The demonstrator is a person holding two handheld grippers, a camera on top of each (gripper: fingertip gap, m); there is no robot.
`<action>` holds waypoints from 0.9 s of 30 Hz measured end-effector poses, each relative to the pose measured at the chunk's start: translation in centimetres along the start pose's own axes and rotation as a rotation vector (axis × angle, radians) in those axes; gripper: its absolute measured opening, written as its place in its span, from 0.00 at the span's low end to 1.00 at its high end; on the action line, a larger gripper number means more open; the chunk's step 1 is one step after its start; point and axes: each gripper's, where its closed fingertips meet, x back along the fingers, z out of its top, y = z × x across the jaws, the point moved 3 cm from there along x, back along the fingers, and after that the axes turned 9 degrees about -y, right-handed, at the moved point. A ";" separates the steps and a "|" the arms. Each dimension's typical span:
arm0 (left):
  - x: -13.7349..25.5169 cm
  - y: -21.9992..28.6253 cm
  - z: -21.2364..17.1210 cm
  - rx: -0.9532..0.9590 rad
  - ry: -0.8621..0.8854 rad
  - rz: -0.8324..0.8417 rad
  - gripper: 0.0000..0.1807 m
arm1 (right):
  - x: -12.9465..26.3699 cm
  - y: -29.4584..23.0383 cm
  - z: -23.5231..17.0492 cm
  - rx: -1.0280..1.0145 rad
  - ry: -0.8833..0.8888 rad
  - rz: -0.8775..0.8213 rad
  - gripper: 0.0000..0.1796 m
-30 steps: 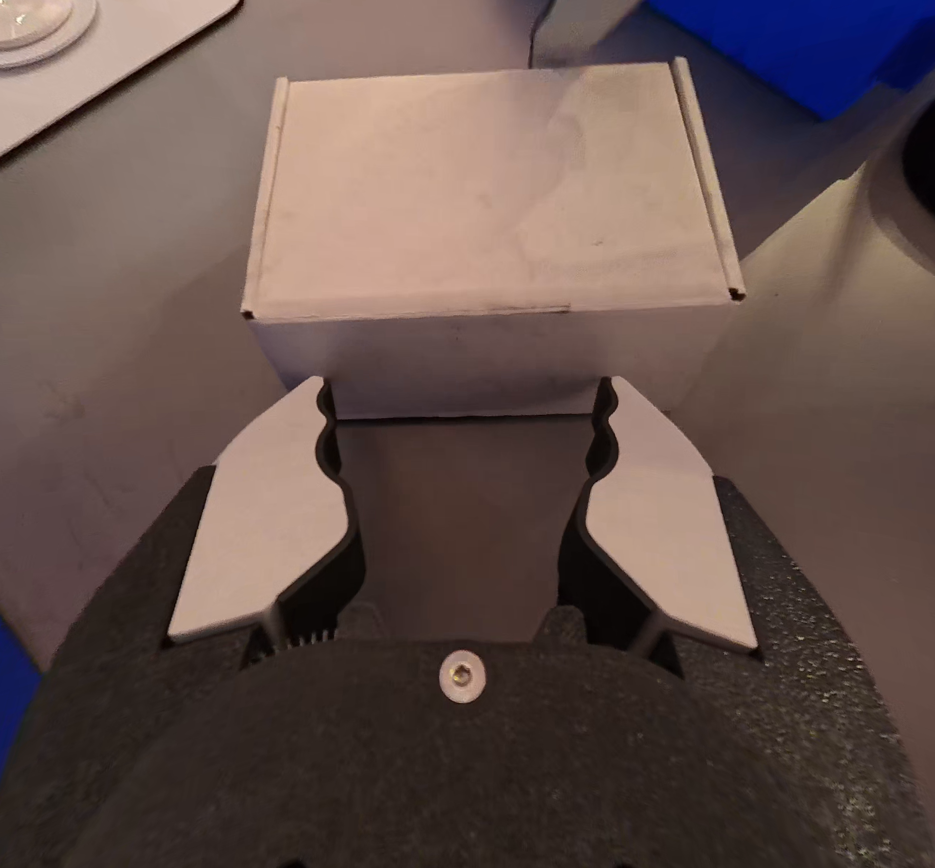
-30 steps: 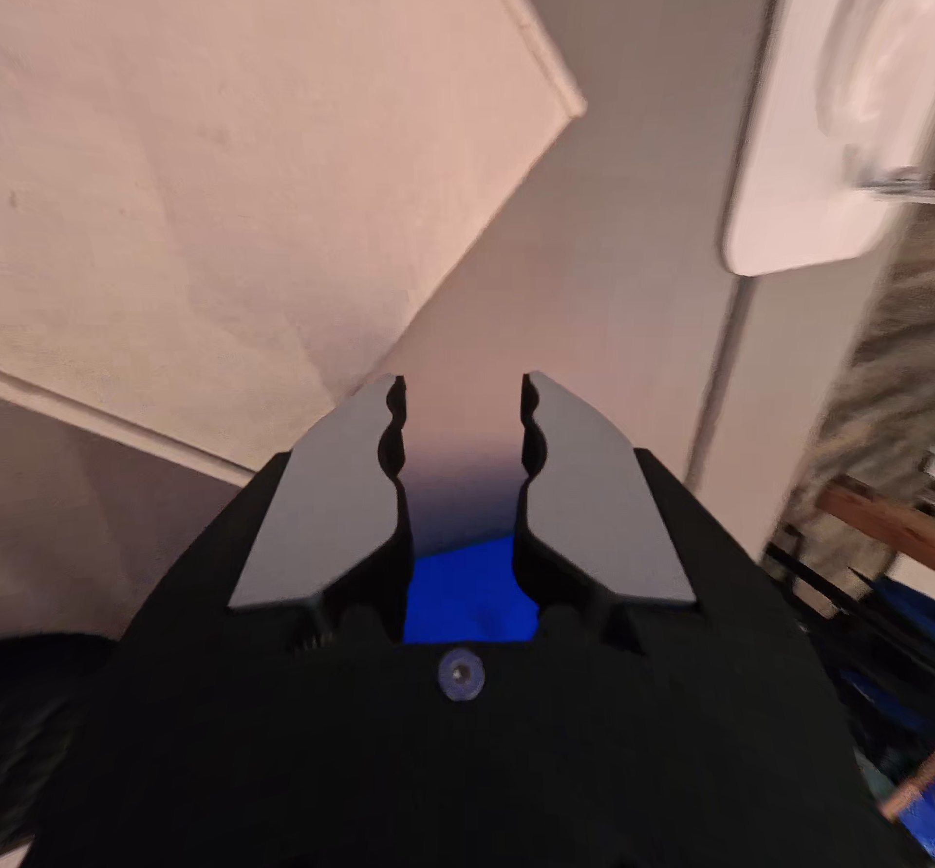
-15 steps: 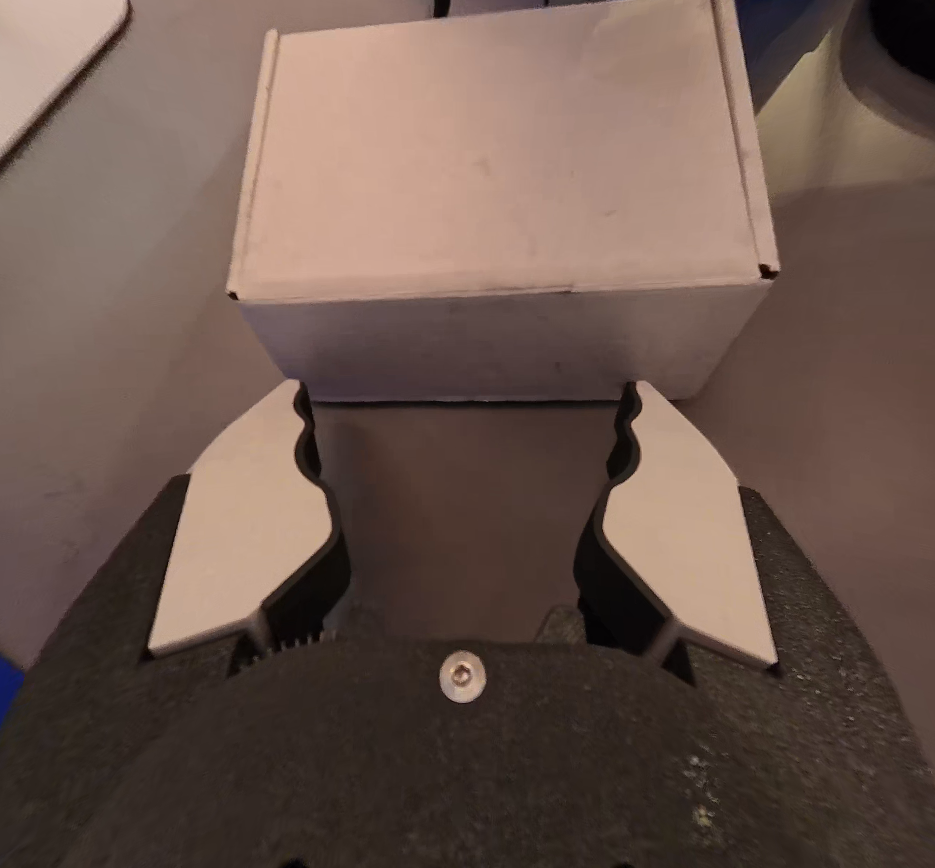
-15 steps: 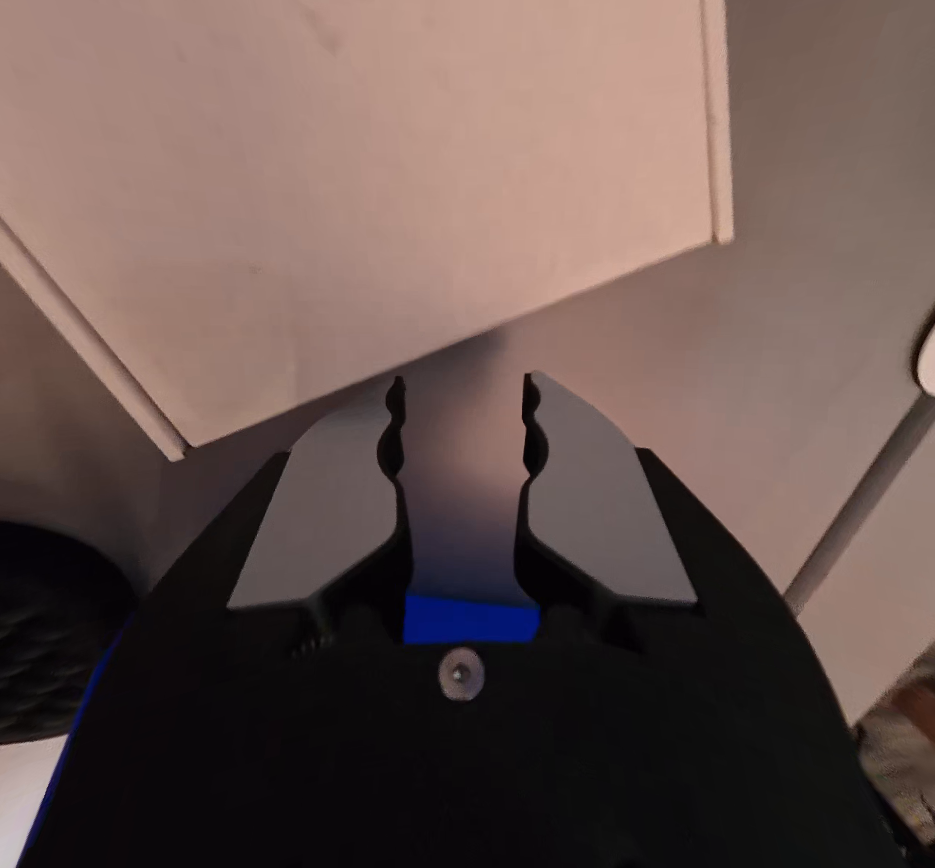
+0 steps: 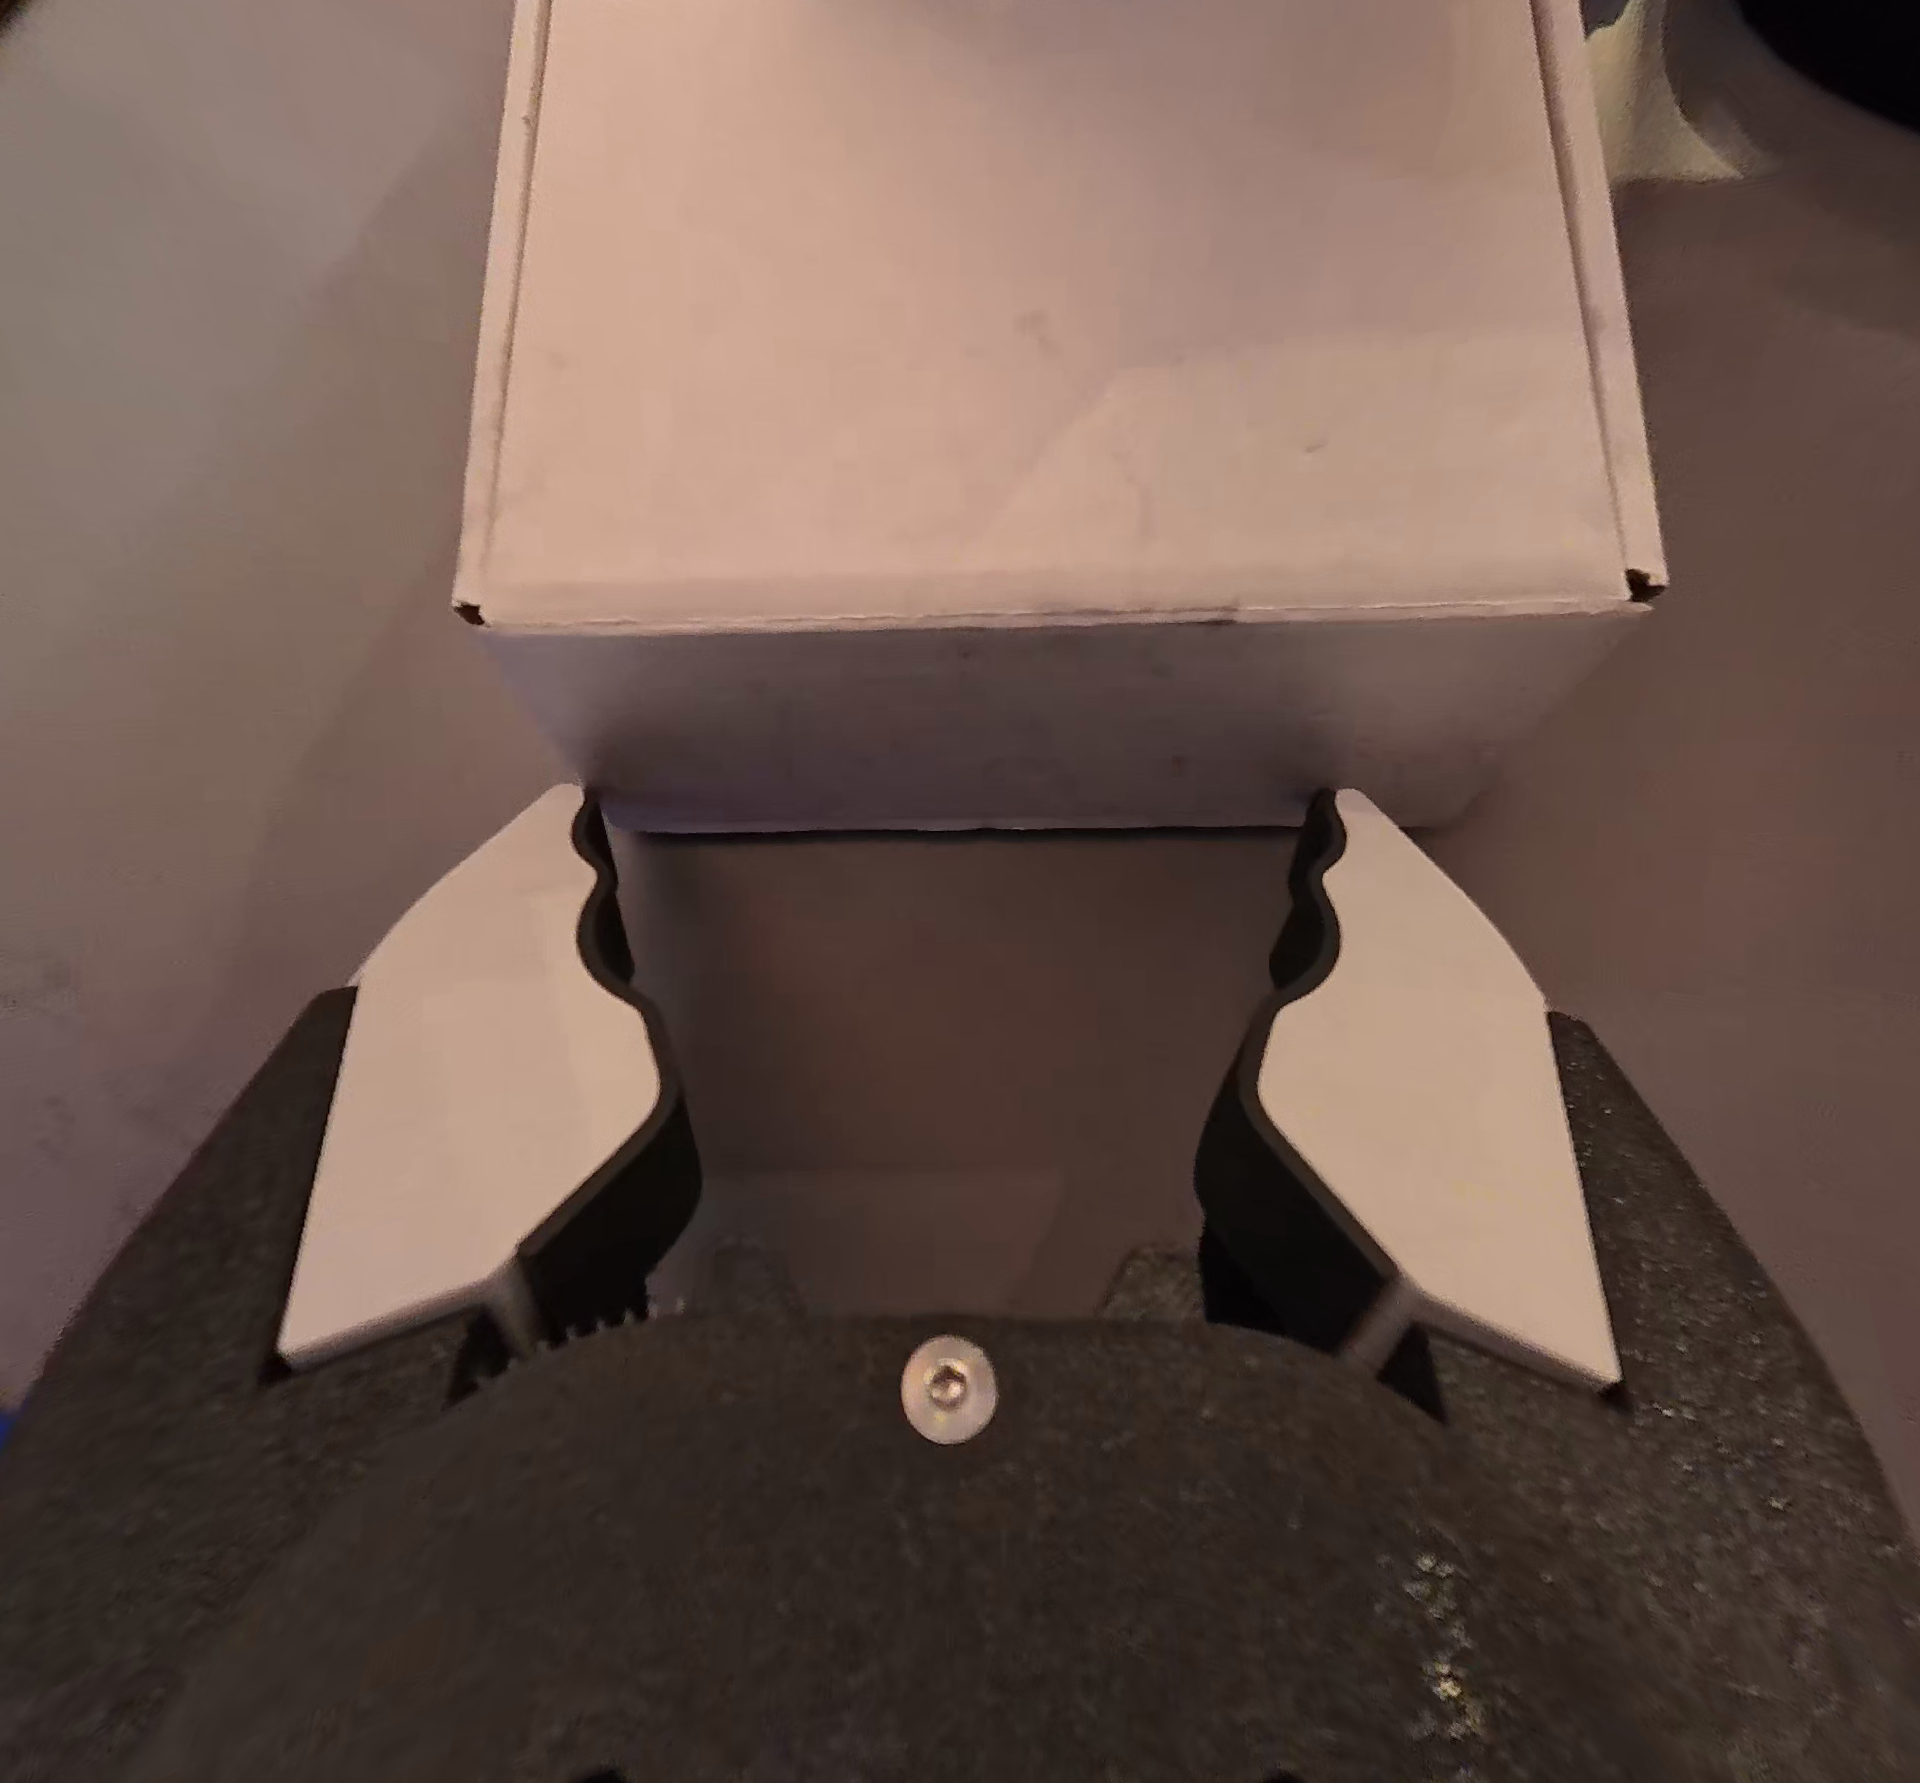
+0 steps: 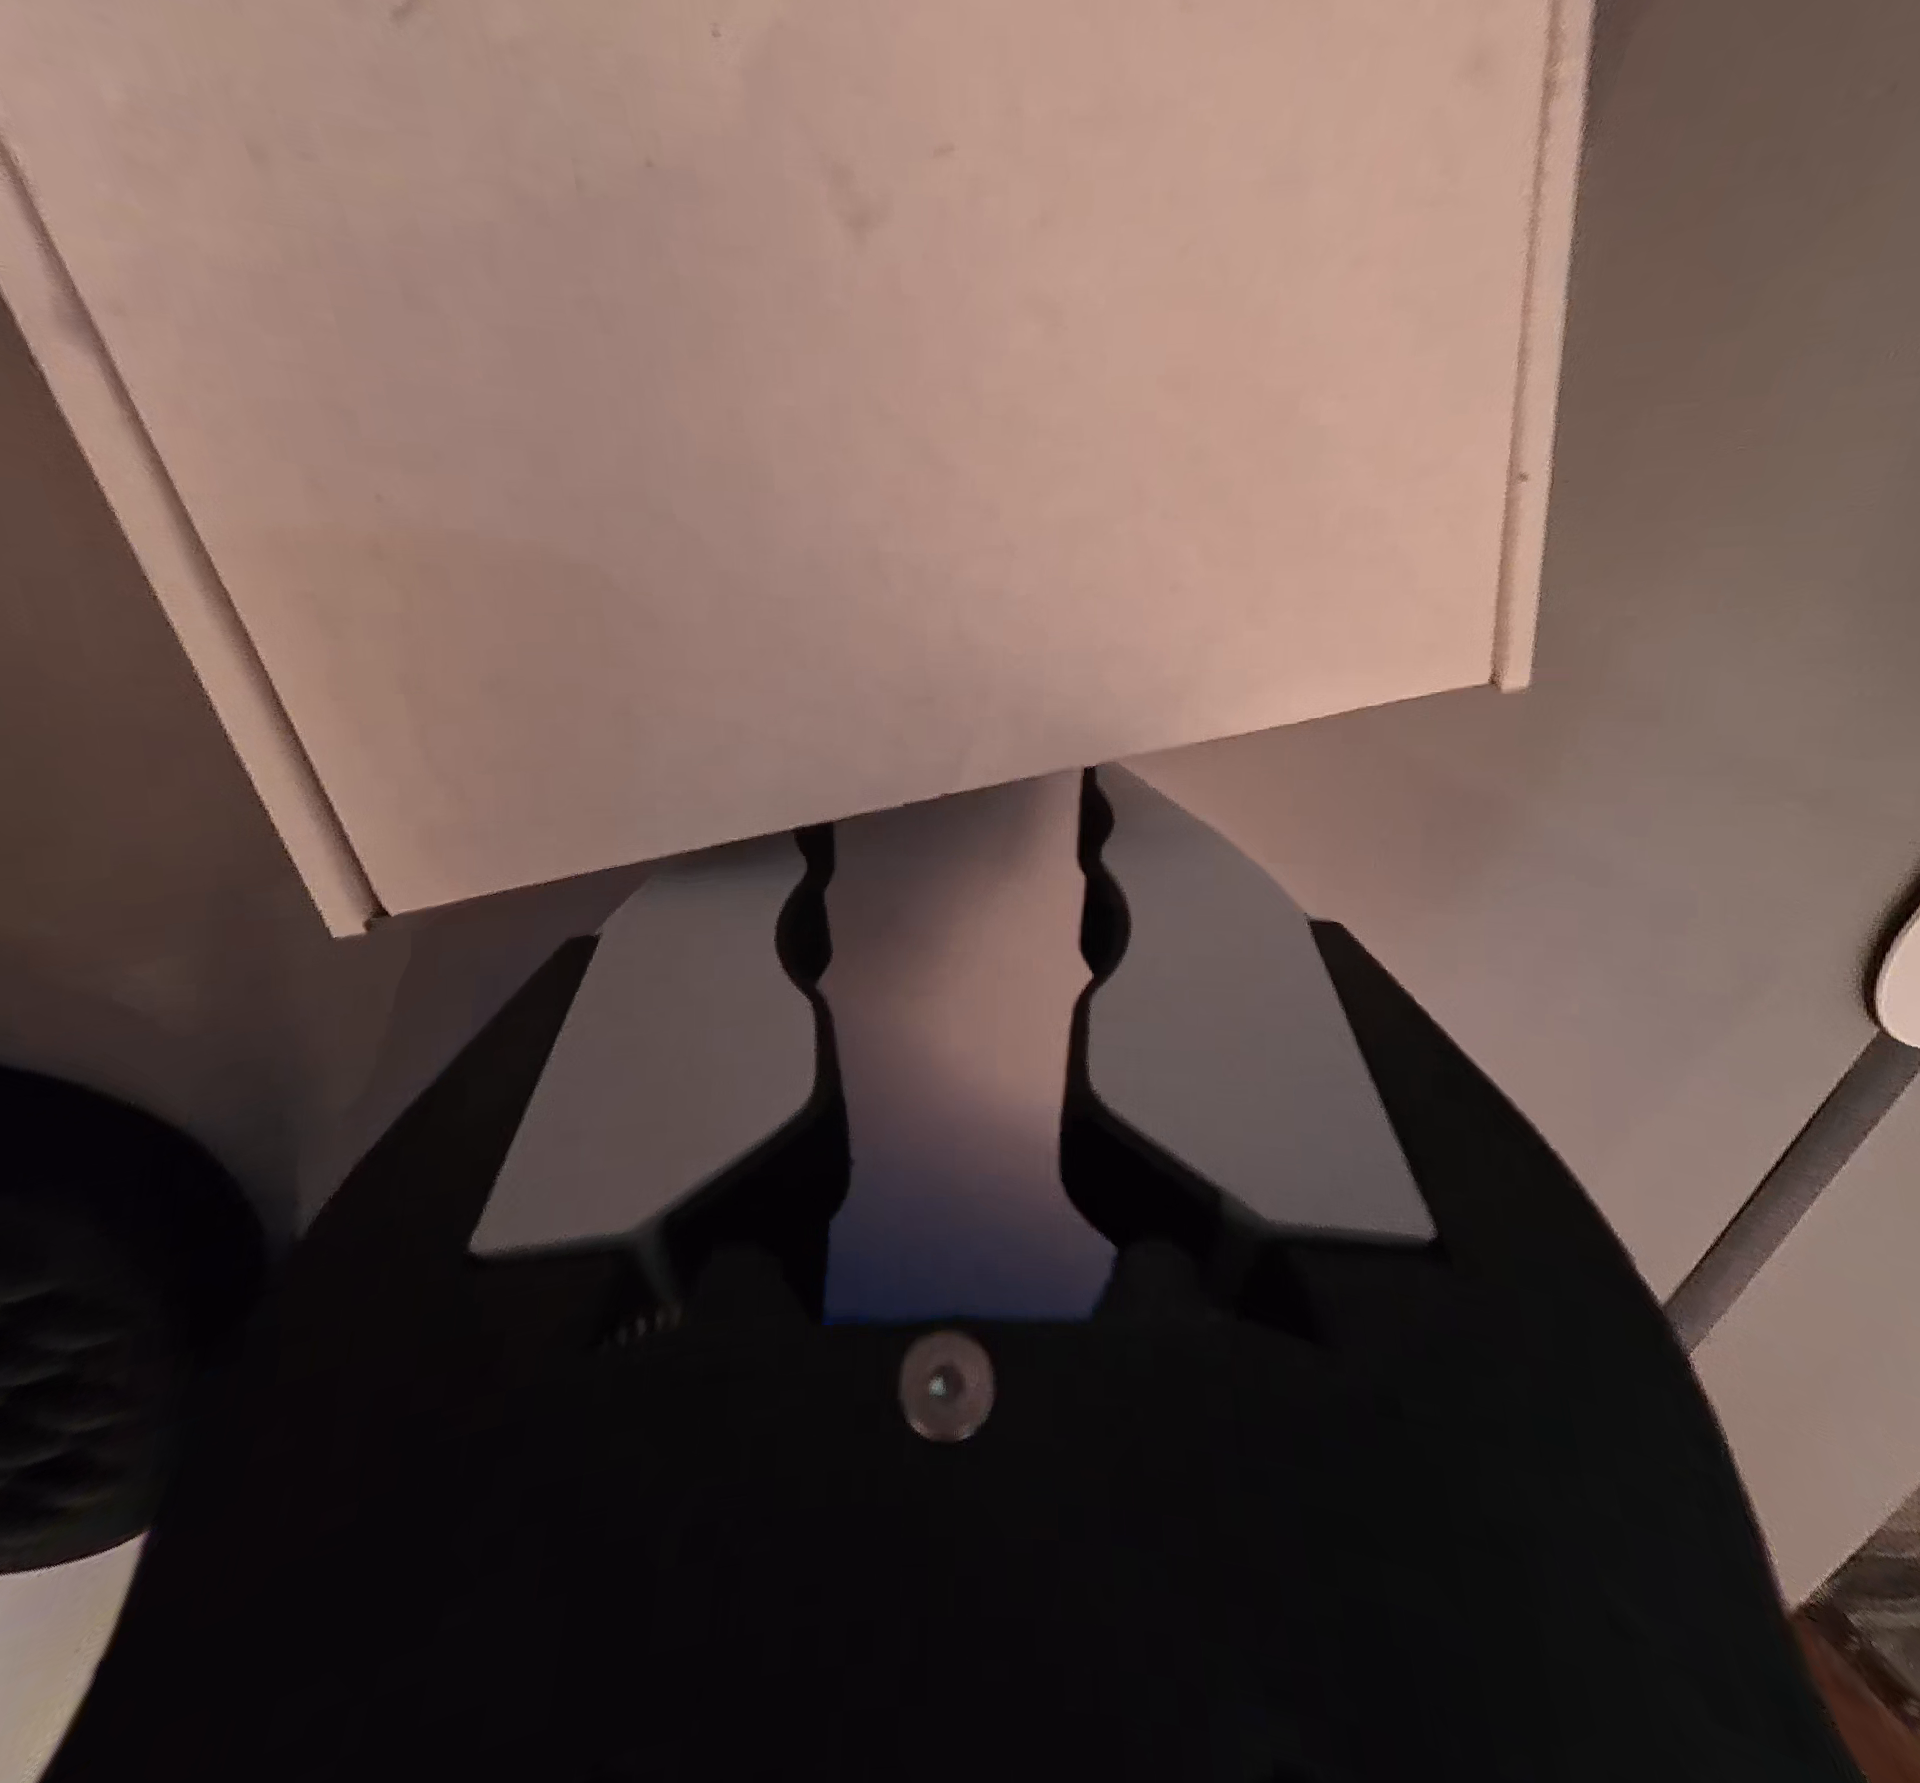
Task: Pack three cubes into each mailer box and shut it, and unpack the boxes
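A closed white mailer box (image 5: pixel 1049 362) is seen on the grey worktop (image 5: pixel 239 486), at 12 o'clock from the left gripper (image 5: pixel 956 819). Its fingers (image 5: pixel 488 1058) are spread wide, wider than a second ago, with the tips almost at the lower front wall of the box. The right gripper (image 6: pixel 956 808), which was beside the box before, is now brought to the opposite edge; its fingers (image 6: pixel 675 1037) are partly apart and hold nothing. The lid is down, so probably the box is being braced from both sides for opening or final pressing.
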 end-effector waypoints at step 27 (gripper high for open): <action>-0.4 1.3 -0.2 -0.030 -0.073 -0.069 0.67 | -0.9 -1.7 0.9 0.035 0.041 0.068 0.33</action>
